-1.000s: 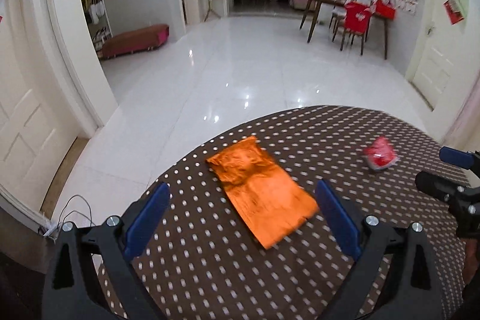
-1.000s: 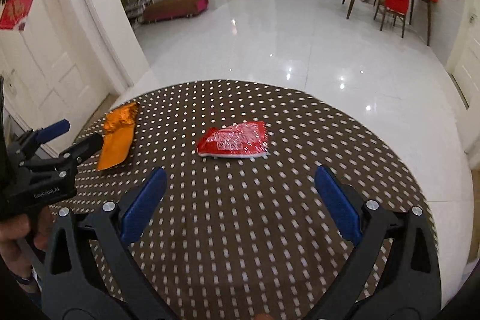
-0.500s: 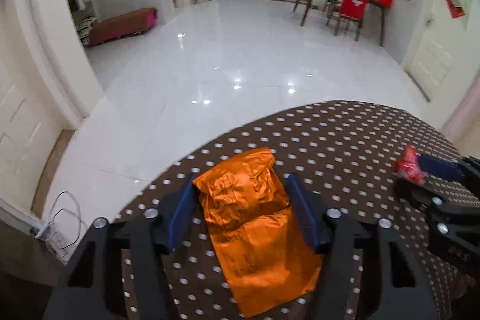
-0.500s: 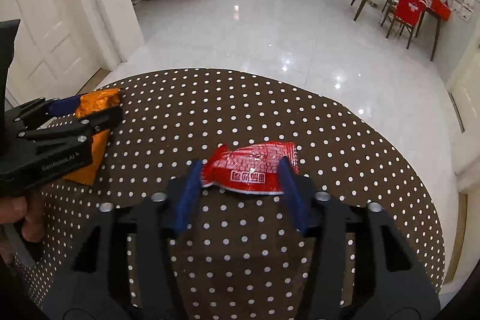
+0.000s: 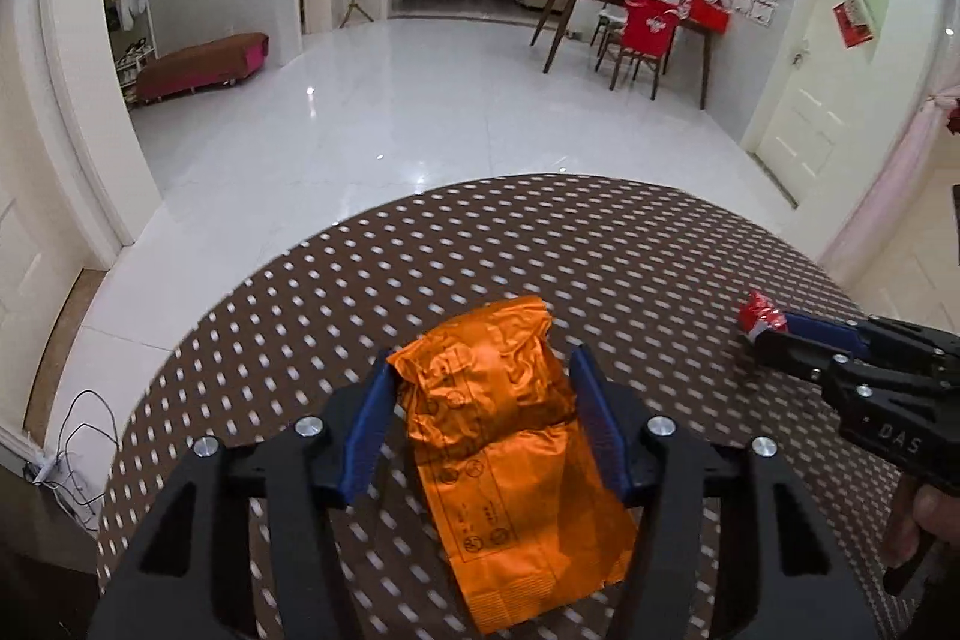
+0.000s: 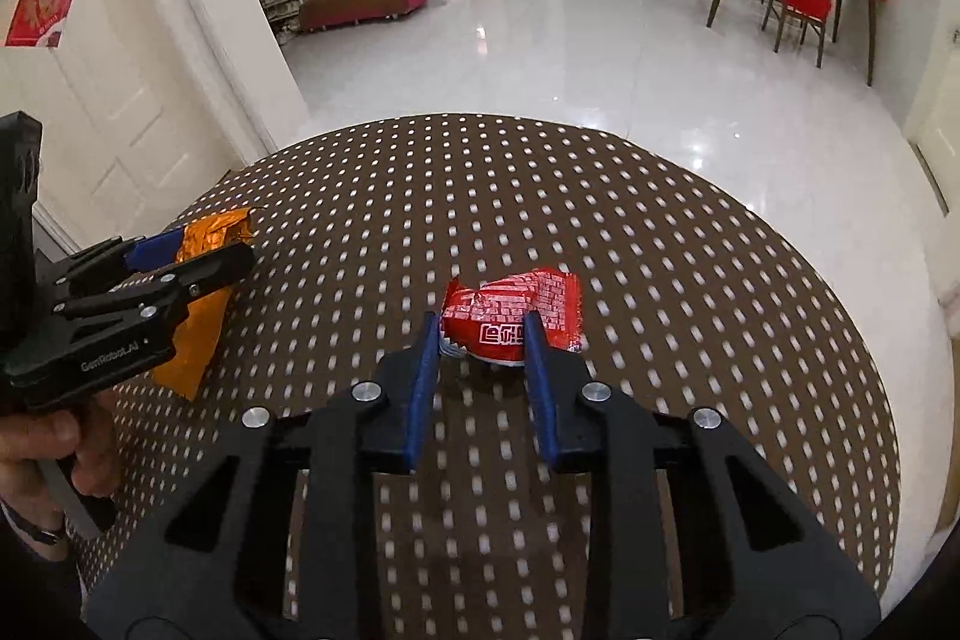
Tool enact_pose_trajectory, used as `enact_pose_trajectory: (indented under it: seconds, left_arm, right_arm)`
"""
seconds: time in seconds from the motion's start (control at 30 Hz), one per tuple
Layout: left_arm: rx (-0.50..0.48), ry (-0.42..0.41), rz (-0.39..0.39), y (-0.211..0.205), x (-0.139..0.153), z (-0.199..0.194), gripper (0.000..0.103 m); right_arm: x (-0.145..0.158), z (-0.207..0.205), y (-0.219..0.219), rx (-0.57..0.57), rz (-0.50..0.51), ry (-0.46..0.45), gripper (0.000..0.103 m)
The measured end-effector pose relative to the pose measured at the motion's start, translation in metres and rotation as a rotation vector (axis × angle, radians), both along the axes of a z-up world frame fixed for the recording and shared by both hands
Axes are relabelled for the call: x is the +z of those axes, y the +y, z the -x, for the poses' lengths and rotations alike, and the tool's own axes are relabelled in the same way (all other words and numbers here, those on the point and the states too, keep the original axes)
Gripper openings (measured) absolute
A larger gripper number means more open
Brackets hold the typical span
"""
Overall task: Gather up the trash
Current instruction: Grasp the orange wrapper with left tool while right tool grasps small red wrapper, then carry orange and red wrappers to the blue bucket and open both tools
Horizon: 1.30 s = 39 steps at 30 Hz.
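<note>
An orange foil wrapper [image 5: 510,454] is crumpled between the blue pads of my left gripper [image 5: 483,370], which is shut on it; its lower part hangs toward me over the round dotted table [image 5: 630,244]. It also shows in the right wrist view [image 6: 204,280]. A red snack packet [image 6: 516,316] is squeezed between the pads of my right gripper [image 6: 480,325], which is shut on its near end. In the left wrist view the red packet [image 5: 761,317] sticks out of the right gripper at the right.
The brown table [image 6: 690,280] with white dots fills the foreground, its round edge dropping to a glossy white floor [image 5: 420,118]. A wooden table with a red chair [image 5: 645,34] and a low bench [image 5: 198,64] stand far off.
Both grippers moved forward over their wrappers and closed. The orange wrapper bunched up between the left pads and the red packet crumpled between the right pads.
</note>
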State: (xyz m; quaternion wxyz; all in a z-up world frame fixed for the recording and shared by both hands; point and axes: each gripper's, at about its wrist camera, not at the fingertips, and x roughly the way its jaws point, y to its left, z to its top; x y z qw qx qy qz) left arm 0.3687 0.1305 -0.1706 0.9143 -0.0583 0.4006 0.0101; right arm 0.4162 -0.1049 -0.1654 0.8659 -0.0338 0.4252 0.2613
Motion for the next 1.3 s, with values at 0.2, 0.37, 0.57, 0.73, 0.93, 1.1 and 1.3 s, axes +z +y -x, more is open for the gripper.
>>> enact_pose_trajectory:
  seconds: [0.2, 0.37, 0.57, 0.73, 0.93, 1.1, 1.3]
  left_arm:
    - [-0.053, -0.055, 0.018, -0.038, 0.022, 0.034, 0.057]
    - [-0.1, -0.122, 0.031, -0.07, 0.049, 0.062, 0.057]
    - [-0.163, -0.21, 0.03, -0.119, 0.086, 0.095, 0.057]
    - [-0.236, -0.261, 0.018, -0.176, 0.106, 0.127, 0.057]
    - [-0.358, -0.299, 0.004, -0.257, 0.122, 0.16, 0.057]
    - [-0.454, -0.321, 0.016, -0.321, 0.128, 0.176, 0.057]
    - [-0.53, -0.326, 0.036, -0.374, 0.12, 0.189, 0.057]
  right_arm:
    - [0.02, 0.03, -0.035, -0.019, -0.086, -0.017, 0.027]
    - [0.052, 0.063, -0.072, -0.036, -0.164, -0.076, 0.027]
    - [0.093, 0.096, -0.122, -0.047, -0.213, -0.158, 0.027]
    - [0.12, 0.132, -0.168, -0.086, -0.242, -0.236, 0.027]
    - [0.137, 0.169, -0.236, -0.177, -0.266, -0.304, 0.027]
    - [0.139, 0.196, -0.3, -0.281, -0.264, -0.345, 0.027]
    - [0.126, 0.215, -0.37, -0.401, -0.261, -0.347, 0.027]
